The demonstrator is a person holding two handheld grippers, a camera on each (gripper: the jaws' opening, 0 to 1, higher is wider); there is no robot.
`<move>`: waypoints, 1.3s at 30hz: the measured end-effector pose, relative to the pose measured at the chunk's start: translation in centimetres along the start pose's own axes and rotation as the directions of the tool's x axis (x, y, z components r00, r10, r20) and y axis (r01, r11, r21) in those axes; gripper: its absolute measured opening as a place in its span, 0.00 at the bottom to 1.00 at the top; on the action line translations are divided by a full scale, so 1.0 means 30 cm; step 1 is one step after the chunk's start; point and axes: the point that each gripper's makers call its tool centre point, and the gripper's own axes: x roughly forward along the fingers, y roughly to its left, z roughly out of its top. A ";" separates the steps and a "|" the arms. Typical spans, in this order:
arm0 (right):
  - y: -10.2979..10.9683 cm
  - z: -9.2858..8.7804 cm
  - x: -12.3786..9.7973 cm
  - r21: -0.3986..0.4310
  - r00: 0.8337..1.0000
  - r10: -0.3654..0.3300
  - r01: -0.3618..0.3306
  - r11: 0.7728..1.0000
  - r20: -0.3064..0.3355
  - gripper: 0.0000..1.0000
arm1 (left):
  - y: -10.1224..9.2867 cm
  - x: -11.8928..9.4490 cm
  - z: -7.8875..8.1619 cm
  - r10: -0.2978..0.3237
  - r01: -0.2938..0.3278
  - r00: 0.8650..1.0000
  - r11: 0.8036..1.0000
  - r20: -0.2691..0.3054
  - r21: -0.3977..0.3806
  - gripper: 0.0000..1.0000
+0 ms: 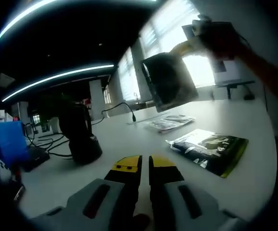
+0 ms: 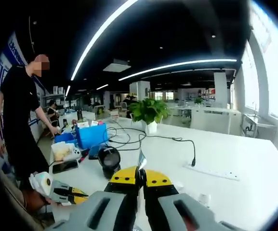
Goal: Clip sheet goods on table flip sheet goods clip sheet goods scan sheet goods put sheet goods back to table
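Scan step: dark glossy sheet pouch (image 1: 169,81) upper centre, pinched edge-on in right gripper (image 2: 139,179); left gripper (image 1: 144,166) closed, empty; next, presenting to black dome scanner (image 2: 109,160), lower left.

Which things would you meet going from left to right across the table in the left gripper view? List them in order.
Blue box → black scanner on its stand → pale sheet packet lying far back → dark green sheet packet lying nearer. A further dark packet hangs above the table, held by the right gripper.
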 end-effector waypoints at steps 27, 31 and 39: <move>0.081 -0.011 0.303 0.046 0.994 -0.108 0.106 0.993 0.023 0.00 | -0.015 -0.005 0.002 -0.021 0.021 1.000 1.000 0.000 0.014 0.00; 0.074 -0.032 0.321 0.070 0.991 -0.130 0.129 0.989 0.018 0.00 | -0.018 -0.004 0.003 -0.025 0.025 1.000 1.000 -0.001 0.016 0.00; 0.090 -0.056 0.346 0.096 0.989 -0.147 0.145 0.985 0.012 0.00 | -0.020 -0.006 0.004 -0.026 0.026 1.000 0.999 0.000 0.021 0.00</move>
